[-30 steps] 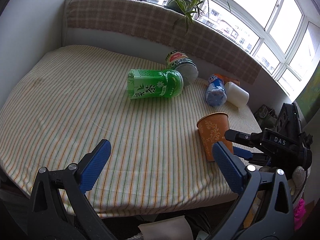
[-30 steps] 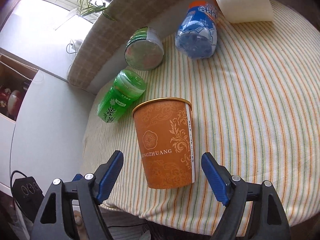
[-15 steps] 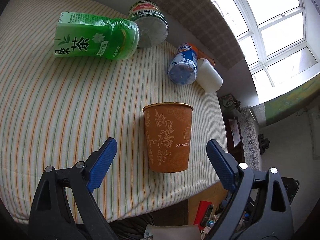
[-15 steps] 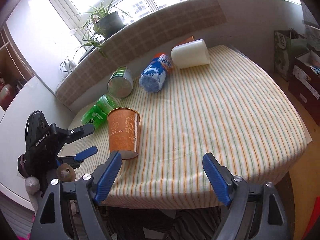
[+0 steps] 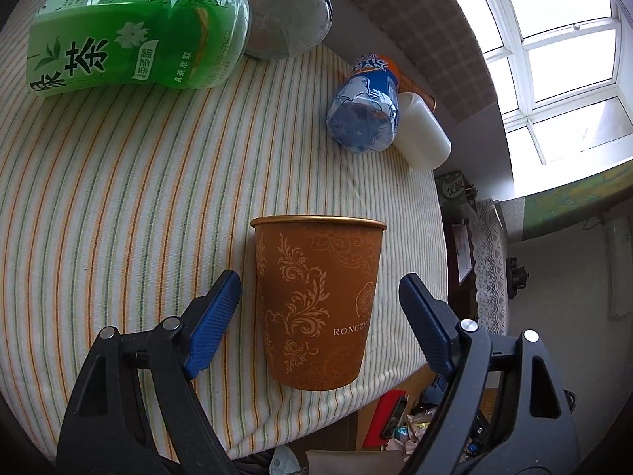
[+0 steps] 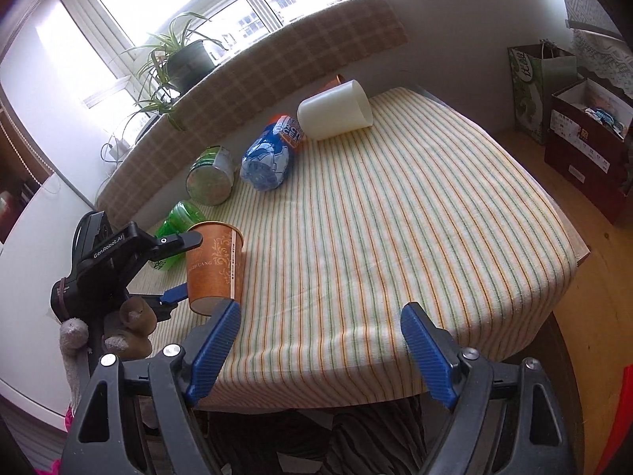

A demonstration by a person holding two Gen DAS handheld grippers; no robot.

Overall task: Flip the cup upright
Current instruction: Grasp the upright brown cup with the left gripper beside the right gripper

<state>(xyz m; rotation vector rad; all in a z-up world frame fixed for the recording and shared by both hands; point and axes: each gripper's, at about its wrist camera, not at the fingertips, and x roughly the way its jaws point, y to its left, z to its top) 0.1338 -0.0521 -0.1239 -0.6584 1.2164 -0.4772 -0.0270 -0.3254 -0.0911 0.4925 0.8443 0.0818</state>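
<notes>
An orange paper cup (image 5: 318, 303) with gold scroll print stands upright, rim up, near the striped table's front edge. It also shows in the right wrist view (image 6: 215, 267). My left gripper (image 5: 319, 312) is open with its blue fingers on either side of the cup, not touching it. In the right wrist view the left gripper (image 6: 174, 265) straddles the cup. My right gripper (image 6: 319, 340) is open and empty, back at the table's front edge, to the right of the cup.
On the striped tablecloth (image 6: 395, 217) lie a green tea bottle (image 5: 134, 39), a green can (image 5: 289, 12), a blue bottle (image 5: 366, 109) and a white cup on its side (image 6: 336, 111). A potted plant (image 6: 178, 63) stands on the sill. Bags and boxes (image 6: 585, 118) are on the floor at right.
My left gripper has moved in around the upright cup, which now sits between its fingers. My right gripper has pulled back from the cup to the table's front edge.
</notes>
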